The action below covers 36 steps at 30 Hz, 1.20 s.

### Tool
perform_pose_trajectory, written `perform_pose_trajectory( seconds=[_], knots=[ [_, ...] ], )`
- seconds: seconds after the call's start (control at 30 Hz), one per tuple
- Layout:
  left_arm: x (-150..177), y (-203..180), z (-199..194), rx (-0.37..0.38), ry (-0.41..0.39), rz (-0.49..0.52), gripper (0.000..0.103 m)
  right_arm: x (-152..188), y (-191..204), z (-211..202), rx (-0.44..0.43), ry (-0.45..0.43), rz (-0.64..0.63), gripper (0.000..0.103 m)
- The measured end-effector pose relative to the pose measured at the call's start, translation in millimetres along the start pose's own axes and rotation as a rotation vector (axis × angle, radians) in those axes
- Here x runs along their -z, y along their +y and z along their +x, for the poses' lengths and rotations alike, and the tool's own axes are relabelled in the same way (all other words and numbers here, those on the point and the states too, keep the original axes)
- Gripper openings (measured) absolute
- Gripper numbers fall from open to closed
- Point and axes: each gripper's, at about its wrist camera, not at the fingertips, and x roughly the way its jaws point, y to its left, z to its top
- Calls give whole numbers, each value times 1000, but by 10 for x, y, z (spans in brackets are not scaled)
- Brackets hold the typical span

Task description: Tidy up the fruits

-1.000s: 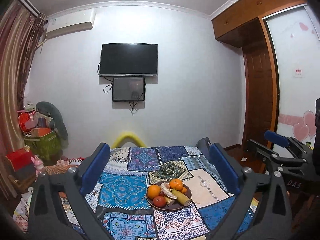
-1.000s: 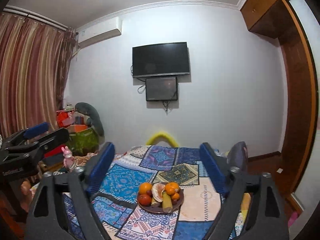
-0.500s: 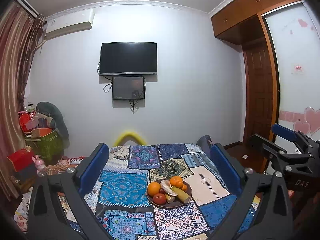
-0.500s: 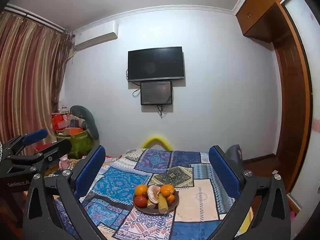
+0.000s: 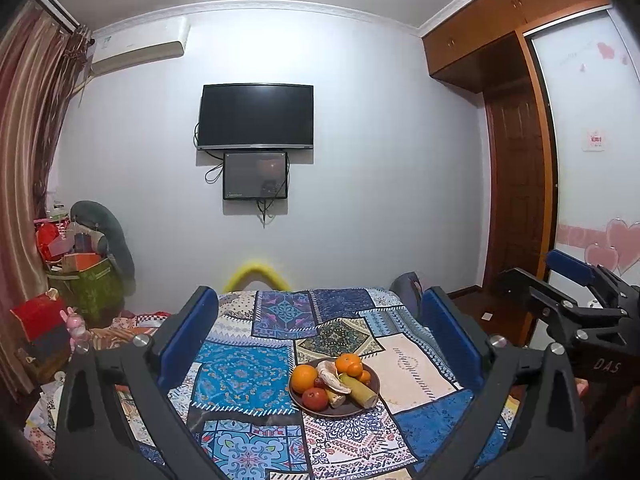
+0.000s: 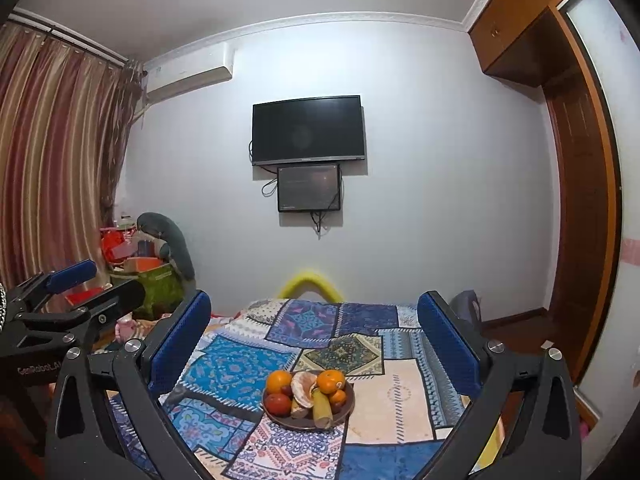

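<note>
Both tools hang spread wide and hold nothing: the left tool (image 5: 320, 336) and the right tool (image 6: 314, 334) each frame the fruit between blue-padded fingers, well above it. In the left view the right tool shows at the far right edge; in the right view the left tool shows at the far left edge.

Largest is the bed, covered by a patchwork quilt (image 5: 248, 376) in blues, creams and greens. On the quilt sits a dark round plate (image 6: 308, 422) (shallow, more dish than bowl), lying between the fingers in both views.

The plate carries all the fruit, piled together and touching. A yellow-green banana (image 6: 322, 402) lies lengthwise toward the camera at the near rim. A large orange (image 6: 279, 381) sits at the left back, and another orange (image 6: 331, 381) at the right back, with a smaller one (image 6: 338, 396) just beside it. Between them rests a partly peeled orange (image 6: 304, 388). A red tomato-like fruit (image 6: 278, 404) sits at the left front, touching the large orange.

On the wall beyond hangs a dark television (image 5: 256, 116).
</note>
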Motion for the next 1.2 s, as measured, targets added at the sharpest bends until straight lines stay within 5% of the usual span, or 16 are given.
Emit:
perform_pose_trajectory(
  seconds=[1.2],
  knots=[
    [-20, -106, -20, 51, 3, 11, 103, -45, 18, -50, -13, -6, 6, 103]
  ],
)
